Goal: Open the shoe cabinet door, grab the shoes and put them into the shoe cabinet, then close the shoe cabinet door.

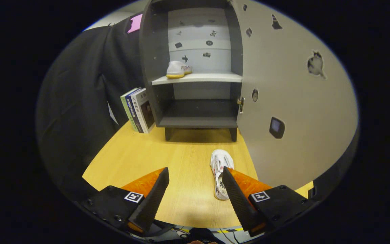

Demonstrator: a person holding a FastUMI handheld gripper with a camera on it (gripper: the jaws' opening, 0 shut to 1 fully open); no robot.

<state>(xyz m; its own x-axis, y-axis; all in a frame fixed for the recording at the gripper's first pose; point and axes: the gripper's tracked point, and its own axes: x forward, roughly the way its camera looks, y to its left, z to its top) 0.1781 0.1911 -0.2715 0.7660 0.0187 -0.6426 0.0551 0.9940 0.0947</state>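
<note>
Wide wooden table underfoot, dark shoe cabinet standing at its far end. Cabinet door swung fully open to the right, stickers scattered over its inner face. One white shoe already on the pale shelf inside. A few books leaning against the cabinet's left side. Second white shoe lying on the table before the cabinet, just beside the right finger. Gripper held above the table, fingers spread apart, gripping nothing.
</note>
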